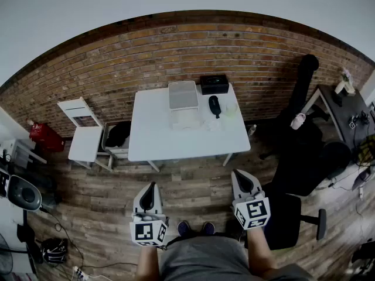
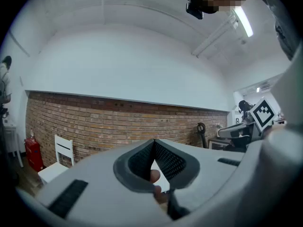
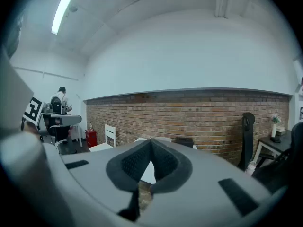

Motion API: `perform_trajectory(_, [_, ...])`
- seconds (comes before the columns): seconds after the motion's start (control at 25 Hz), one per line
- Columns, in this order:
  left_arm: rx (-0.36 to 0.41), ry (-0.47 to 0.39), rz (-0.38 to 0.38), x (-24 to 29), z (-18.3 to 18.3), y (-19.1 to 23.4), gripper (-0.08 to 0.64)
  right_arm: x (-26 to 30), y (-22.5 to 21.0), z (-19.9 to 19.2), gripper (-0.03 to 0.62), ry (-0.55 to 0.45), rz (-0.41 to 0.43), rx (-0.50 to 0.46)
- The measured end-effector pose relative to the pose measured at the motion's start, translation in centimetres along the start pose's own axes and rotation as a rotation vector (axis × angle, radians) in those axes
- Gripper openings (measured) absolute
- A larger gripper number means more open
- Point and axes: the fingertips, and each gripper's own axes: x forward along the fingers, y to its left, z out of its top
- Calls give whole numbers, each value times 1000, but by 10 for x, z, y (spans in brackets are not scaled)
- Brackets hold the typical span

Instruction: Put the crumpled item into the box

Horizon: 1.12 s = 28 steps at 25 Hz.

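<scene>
Smooth matt wht table (image 1: 153,140), rough brick wall (image 1: 176,47), worn wood-plank floor (image 1: 193,183)

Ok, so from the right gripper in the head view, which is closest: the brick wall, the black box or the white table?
1. White table: straight ahead of the right gripper, its front edge closest.
2. Black box: at the table's far edge.
3. Brick wall: behind the table, farthest away.
</scene>
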Motion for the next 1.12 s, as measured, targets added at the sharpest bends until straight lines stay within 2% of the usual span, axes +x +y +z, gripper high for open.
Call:
perform_trajectory(0.4, [-8, -1, -7, 3, -2, 7, 4, 2, 6, -1, 3, 2, 11, 0])
perform_trajectory(0.52, [-12, 0, -22, 4, -2, 3, 5, 4, 8, -5, 3, 26, 34, 29])
perform_trajectory(0.64, [18, 15, -45, 5, -7, -4, 5, 4, 7, -10, 3, 20, 38, 45])
perform_trajectory(0.72, [47, 29, -38, 7, -12, -6, 31, 3, 7, -10, 5, 7, 25, 38])
perform_trajectory(0.92, [23, 11, -13, 3, -13, -4, 69, 2, 1, -11, 8, -4, -2, 19])
perform_trajectory(1.0, [24, 15, -21, 4, -15, -5, 111, 2, -1, -12, 68, -5, 0, 19])
perform_trajectory(1.12, [28, 33, -25, 5, -18, -9, 155, 1, -3, -13, 197, -7, 11, 23])
